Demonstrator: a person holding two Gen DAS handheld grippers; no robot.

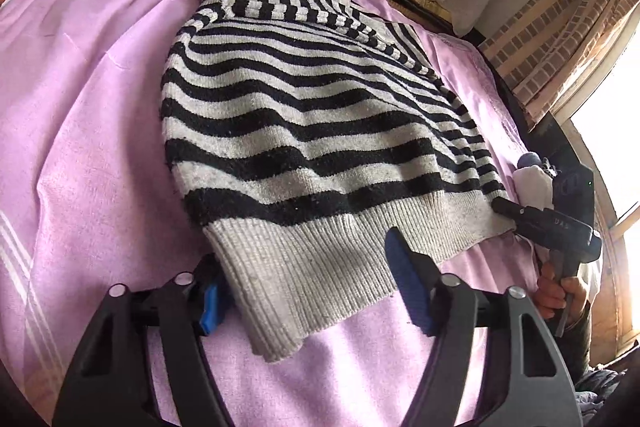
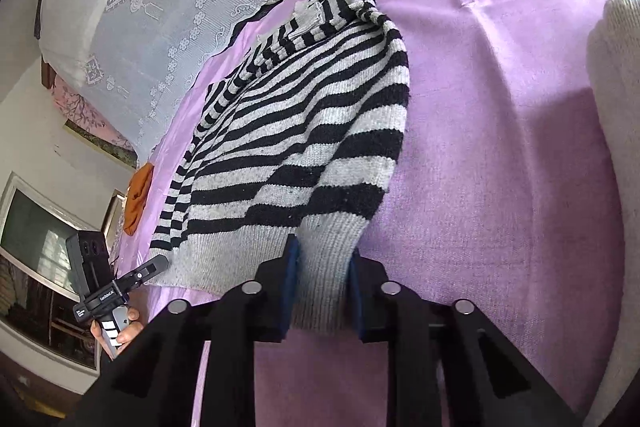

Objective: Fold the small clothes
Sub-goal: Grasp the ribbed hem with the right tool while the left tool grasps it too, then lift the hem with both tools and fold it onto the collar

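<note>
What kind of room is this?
Probably a bedroom at home: a striped sweater lies on a pink sheet spread like a bed, with lace-covered bedding piled behind and an old TV nearby.

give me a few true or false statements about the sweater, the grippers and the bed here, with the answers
1. The sweater is striped black and grey. True.
2. The sweater lies on a green sheet. False: the bed cover is pink-lilac.
3. The left gripper has its jaws wide apart around the ribbed hem. True: the hem corner lies between them, not pinched.
4. The right gripper is far from the sweater. False: its blue pads flank the hem on both sides.
5. The sweater is already folded into a small square. False: the body lies spread out, with a sleeve laid across the top.
6. An orange cloth lies at the bed's edge. True.
</note>
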